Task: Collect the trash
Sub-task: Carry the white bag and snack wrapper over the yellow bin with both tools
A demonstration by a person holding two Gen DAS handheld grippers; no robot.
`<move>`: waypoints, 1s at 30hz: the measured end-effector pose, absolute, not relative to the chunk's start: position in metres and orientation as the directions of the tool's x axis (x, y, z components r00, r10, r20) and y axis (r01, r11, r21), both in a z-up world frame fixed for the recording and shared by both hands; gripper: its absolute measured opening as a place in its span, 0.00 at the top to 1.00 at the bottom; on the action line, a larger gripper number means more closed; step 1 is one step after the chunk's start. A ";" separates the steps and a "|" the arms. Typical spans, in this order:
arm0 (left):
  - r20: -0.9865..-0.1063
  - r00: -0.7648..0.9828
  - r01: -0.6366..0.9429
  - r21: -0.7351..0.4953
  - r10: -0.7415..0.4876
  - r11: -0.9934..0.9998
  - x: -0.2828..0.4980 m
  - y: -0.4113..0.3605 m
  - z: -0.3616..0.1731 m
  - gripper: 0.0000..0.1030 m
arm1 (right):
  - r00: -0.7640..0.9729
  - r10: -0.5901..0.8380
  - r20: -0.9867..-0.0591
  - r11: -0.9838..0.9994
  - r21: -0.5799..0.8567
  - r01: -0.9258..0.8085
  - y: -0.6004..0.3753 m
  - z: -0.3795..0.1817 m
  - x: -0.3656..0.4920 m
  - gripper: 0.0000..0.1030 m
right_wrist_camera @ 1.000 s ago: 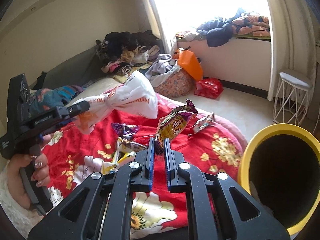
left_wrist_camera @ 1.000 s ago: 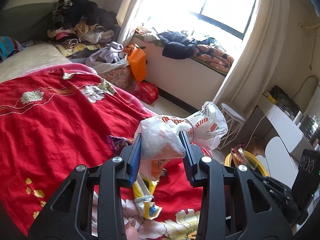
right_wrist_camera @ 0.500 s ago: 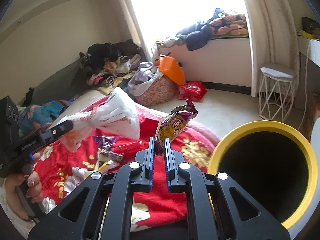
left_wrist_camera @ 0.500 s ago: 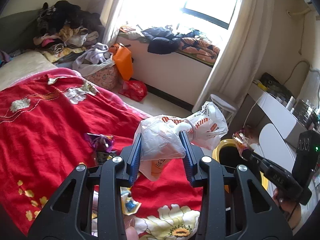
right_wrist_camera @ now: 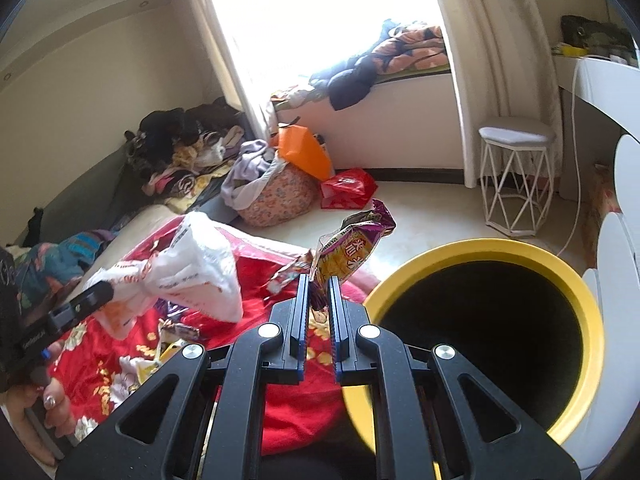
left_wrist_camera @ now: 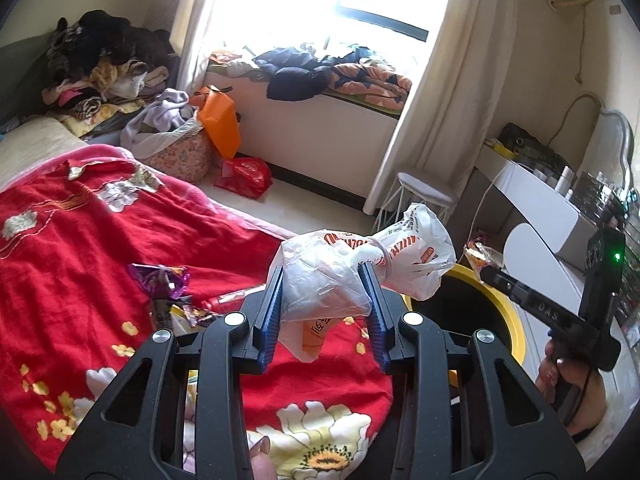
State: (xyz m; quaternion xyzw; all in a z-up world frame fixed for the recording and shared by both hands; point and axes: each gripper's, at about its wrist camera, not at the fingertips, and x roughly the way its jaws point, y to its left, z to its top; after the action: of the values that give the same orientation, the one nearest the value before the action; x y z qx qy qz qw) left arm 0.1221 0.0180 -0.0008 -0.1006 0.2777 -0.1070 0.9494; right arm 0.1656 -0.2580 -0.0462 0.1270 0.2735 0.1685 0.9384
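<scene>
Two close wrist views over the red bedspread [left_wrist_camera: 80, 248], both toward window [right_wrist_camera: 320, 0] and yellow bin [right_wrist_camera: 580, 300].

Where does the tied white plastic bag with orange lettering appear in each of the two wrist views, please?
Left wrist view: the white plastic bag sits centre frame, clamped in the left hand-held gripper.
Right wrist view: the same bag is at left of centre, above the red blanket.
Shared landmark: the yellow-rimmed bin, right of the bag in both views.
</scene>
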 end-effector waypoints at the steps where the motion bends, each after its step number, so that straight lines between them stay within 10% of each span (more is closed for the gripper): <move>1: -0.507 0.821 0.152 -0.249 -0.262 0.957 0.122 0.016 -0.001 0.71 | 0.796 0.379 -0.472 0.914 0.326 -0.241 -0.259 -0.046 0.167 0.91; 30: -0.568 0.765 0.243 -0.186 -0.305 0.952 0.137 -0.054 -0.022 0.71 | 0.805 0.244 -0.541 0.941 0.333 -0.062 -0.325 -0.075 0.179 0.91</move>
State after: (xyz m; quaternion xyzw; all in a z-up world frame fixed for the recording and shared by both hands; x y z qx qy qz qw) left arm 0.1373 -0.0540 -0.0222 -0.0506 0.3105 -0.1461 0.9379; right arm 0.1791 -0.3251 -0.0752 0.1510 0.3013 0.0818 0.9379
